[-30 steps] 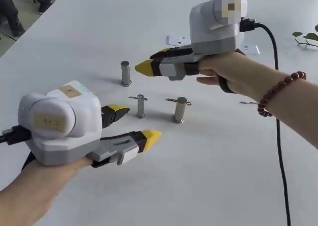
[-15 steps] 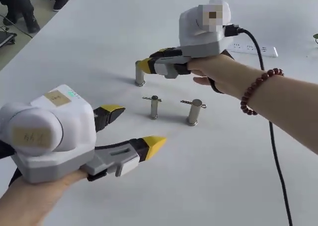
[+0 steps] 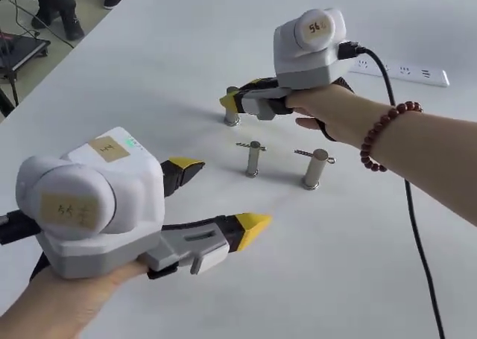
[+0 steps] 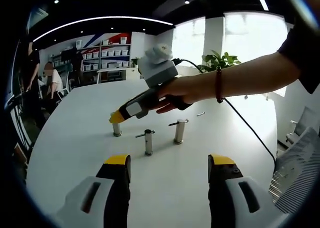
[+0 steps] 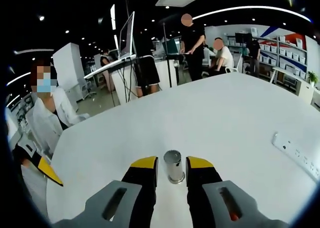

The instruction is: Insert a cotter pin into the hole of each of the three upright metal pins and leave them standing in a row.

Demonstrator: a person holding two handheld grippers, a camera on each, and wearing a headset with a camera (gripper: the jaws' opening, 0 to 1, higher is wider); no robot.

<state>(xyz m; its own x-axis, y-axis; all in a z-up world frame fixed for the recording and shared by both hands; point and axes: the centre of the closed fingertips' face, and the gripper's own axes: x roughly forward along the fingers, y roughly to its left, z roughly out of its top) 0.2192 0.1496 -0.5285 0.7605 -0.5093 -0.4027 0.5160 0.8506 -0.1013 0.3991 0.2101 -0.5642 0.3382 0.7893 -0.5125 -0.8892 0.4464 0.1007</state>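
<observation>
far pin [image 3: 232, 118] half hidden behind right gripper [image 3: 235, 97] jaws

The right claw [image 3: 229, 100] has travelled toward the left edge of the bench [image 3: 335, 264]. A second ago its yellow tips hung apart from the bare metal pin [image 5: 173, 166] at the end of the row nearest that edge. Half a second ago they had drawn up beside the pin's top, and now they straddle its upper part. In the right gripper view the pin now stands upright between the two parted jaws, with a thin gap on either side.
</observation>
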